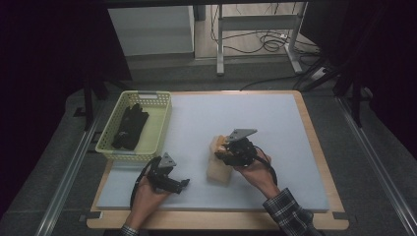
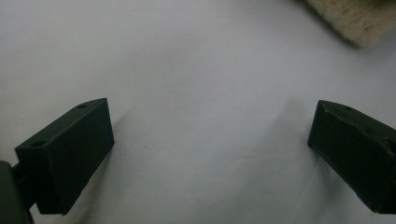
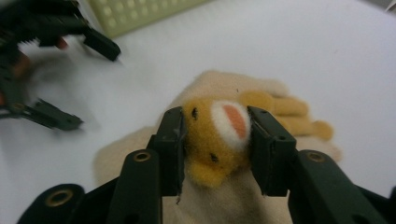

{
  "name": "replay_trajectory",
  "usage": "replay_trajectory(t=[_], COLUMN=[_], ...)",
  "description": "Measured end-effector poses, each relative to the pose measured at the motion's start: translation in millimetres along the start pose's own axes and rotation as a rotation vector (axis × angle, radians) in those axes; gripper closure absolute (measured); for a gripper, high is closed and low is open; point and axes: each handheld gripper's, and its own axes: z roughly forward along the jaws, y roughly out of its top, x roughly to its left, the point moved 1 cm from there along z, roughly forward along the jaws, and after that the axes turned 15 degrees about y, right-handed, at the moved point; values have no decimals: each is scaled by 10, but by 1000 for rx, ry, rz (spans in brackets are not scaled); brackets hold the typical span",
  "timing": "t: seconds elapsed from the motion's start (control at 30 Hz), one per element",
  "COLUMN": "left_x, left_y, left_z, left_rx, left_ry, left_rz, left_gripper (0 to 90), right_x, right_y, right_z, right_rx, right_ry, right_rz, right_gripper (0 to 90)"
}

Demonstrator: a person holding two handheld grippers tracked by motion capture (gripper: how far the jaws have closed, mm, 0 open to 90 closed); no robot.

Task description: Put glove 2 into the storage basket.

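A plush toy [image 1: 219, 167] with a beige body and an orange head lies on the pale mat [image 1: 226, 113] near the middle. My right gripper [image 1: 223, 150] is shut on its head. In the right gripper view the orange head [image 3: 219, 135], with its white muzzle, is squeezed between the two jaws of the right gripper [image 3: 215, 135], and the beige body [image 3: 224, 200] spreads beneath. My left gripper [image 1: 181, 187] hovers low over the mat to the toy's left, open and holding nothing. The left gripper view shows the left gripper [image 2: 210, 140] with its jaws far apart and a corner of the toy [image 2: 355, 21] at top right.
A yellow-green perforated basket [image 1: 118, 150] stands at the mat's left rear with a black glove-like item [image 1: 130, 125] inside; the basket [image 3: 140, 14] also shows behind the left gripper [image 3: 88, 81]. The wooden table edge [image 1: 314, 147] frames the mat. Cables and a metal frame lie on the floor beyond.
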Motion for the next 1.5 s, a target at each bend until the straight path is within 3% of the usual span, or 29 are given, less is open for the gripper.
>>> replay_trajectory(t=[0.13,0.3,0.47,0.6,0.7,0.87,1.07,1.3,1.4,1.5], left_x=[1,1,0,0,1,-2,-1,-1,-1,-1], left_y=[0,0,0,0,0,0,0,0,0,0], left_z=[-1,-1,0,0,-1,0,-1,-1,-1,-1], left_rx=[2,2,1,0,2,2,3,3,3,3], left_ry=[-1,-1,0,1,-1,-1,-1,-1,-1,-1], left_rz=[2,3,1,2,3,-1,1,1,1,1], left_gripper=[2,3,3,3,3,3,3,2,2,3], right_x=[-18,-7,4,-8,-37,-49,22,69,82,96], right_y=[-108,-183,-121,-135,-213,-427,-639,-786,-788,-755], right_z=[169,217,38,-152,-262,-351,-338,-156,-90,-40], right_rx=[47,26,3,-33,-30,-3,4,47,33,31], right_ry=[-20,-21,-26,-29,-41,-44,-5,39,60,50], right_rz=[19,31,6,14,23,35,26,23,27,19], right_gripper=[451,385,363,372,447,664,855,885,885,885])
